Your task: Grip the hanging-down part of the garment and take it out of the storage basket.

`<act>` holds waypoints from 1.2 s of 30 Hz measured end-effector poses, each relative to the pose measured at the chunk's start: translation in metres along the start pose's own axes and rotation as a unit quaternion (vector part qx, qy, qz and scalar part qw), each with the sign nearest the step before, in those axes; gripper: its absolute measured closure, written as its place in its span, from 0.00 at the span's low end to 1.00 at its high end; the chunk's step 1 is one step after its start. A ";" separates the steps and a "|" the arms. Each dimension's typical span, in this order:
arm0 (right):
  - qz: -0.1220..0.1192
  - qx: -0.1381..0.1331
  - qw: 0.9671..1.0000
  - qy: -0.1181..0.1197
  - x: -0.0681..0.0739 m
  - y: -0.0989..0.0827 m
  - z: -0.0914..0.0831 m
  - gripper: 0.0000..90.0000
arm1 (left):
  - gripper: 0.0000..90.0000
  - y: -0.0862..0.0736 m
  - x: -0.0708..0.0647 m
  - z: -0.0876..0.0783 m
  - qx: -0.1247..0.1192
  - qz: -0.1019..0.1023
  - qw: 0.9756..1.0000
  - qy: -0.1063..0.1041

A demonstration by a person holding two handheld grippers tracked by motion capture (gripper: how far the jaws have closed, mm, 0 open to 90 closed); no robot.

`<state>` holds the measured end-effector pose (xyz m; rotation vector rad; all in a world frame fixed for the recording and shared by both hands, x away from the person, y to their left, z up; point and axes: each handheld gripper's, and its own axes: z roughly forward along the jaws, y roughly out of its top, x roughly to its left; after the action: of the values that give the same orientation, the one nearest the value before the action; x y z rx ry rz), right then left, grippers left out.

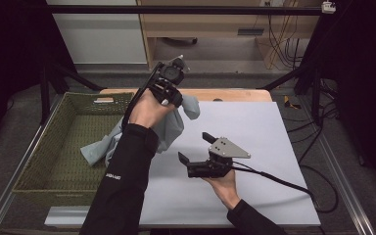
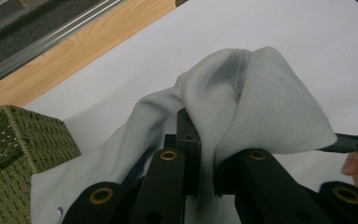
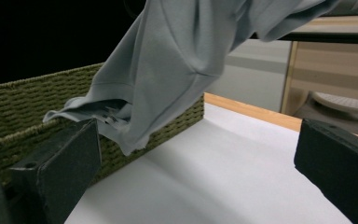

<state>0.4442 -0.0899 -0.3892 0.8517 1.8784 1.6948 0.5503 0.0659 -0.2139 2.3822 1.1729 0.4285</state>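
Shirt half out of the basket

Lifted above the basket rim near its bench-side wall, tail of the pale shirt trailing inside; spreading on the bench left to do. Left gripper raised, fingers clenched on a fold; right gripper low beside the basket, fingers released, empty.

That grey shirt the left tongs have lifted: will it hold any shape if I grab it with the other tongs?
Probably not. The grey shirt hangs in loose folds from the shut left tongs, so it looks floppy. Its lower end droops over the green basket, so it may drag or snag there. The open right tongs will likely need a bunched fold to pinch.
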 end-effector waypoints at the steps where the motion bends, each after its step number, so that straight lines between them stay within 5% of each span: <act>1: -0.001 -0.002 1.000 0.001 0.001 0.000 0.003 0.01 | 0.92 0.000 0.000 -0.001 0.000 -0.002 1.000 0.001; 20: 0.002 0.013 1.000 0.006 0.012 -0.001 0.054 0.06 | 0.92 0.001 0.002 0.000 -0.002 0.000 1.000 -0.002; 27: 0.015 0.025 1.000 0.011 0.016 -0.007 0.072 0.15 | 0.92 0.001 0.003 0.000 -0.001 0.000 1.000 0.000; 36: 0.015 0.024 0.999 0.040 0.023 -0.005 0.087 0.48 | 0.92 0.000 0.003 -0.003 -0.004 0.000 1.000 -0.001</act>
<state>0.4889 -0.0133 -0.4043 0.8457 1.9760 1.7312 0.5507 0.0696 -0.2111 2.3747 1.1690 0.4292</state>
